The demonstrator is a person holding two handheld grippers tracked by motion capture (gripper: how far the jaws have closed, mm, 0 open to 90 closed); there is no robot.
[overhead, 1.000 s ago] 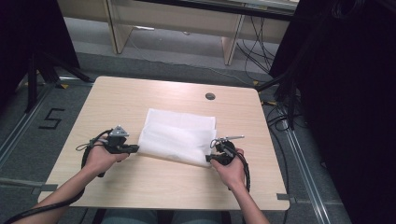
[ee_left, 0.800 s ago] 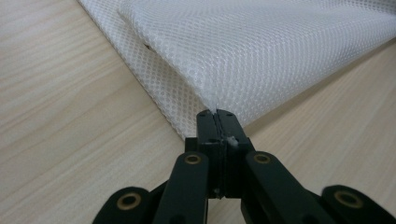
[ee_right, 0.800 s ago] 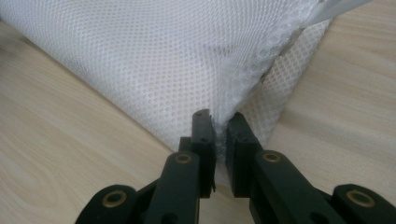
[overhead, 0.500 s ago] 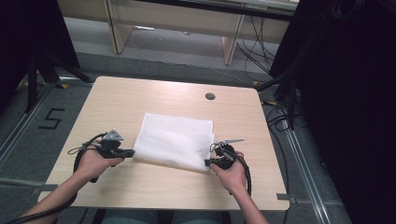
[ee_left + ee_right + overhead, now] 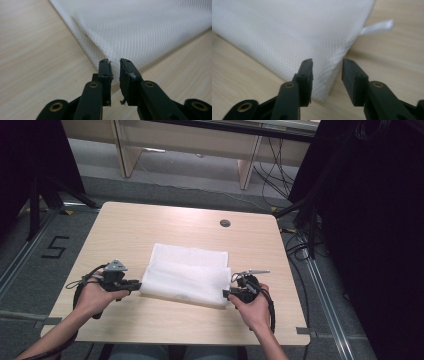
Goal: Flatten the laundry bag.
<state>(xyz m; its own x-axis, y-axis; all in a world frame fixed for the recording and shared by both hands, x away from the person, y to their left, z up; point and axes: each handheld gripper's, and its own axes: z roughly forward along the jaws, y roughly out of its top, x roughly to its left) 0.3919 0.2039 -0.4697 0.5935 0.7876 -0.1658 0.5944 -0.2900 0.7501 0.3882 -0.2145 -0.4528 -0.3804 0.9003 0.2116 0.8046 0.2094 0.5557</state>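
A folded white mesh cloth [image 5: 187, 275] lies flat in the middle of the wooden table [image 5: 165, 225]. My left gripper [image 5: 136, 284] sits at the cloth's near left corner. In the left gripper view its jaws have just been opening; the left gripper [image 5: 115, 66] shows a narrow gap with the cloth [image 5: 150, 30] corner in it, unpressed. My right gripper [image 5: 227, 293] is at the near right corner. Its jaws have also just been opening. In the right gripper view the right gripper [image 5: 327, 67] stands wide, with the edge of the cloth [image 5: 287, 32] loose between the pads.
A small white tab [image 5: 377, 27] sticks out from the cloth's side. A round cable hole [image 5: 225, 223] sits near the table's far edge. Bare wood surrounds the cloth on all sides. Dark curtains and cables stand off the table's right.
Both hands have drifted a little outward and toward the table's near edge. The cloth's front layer has come nearer with them and now lies flat.
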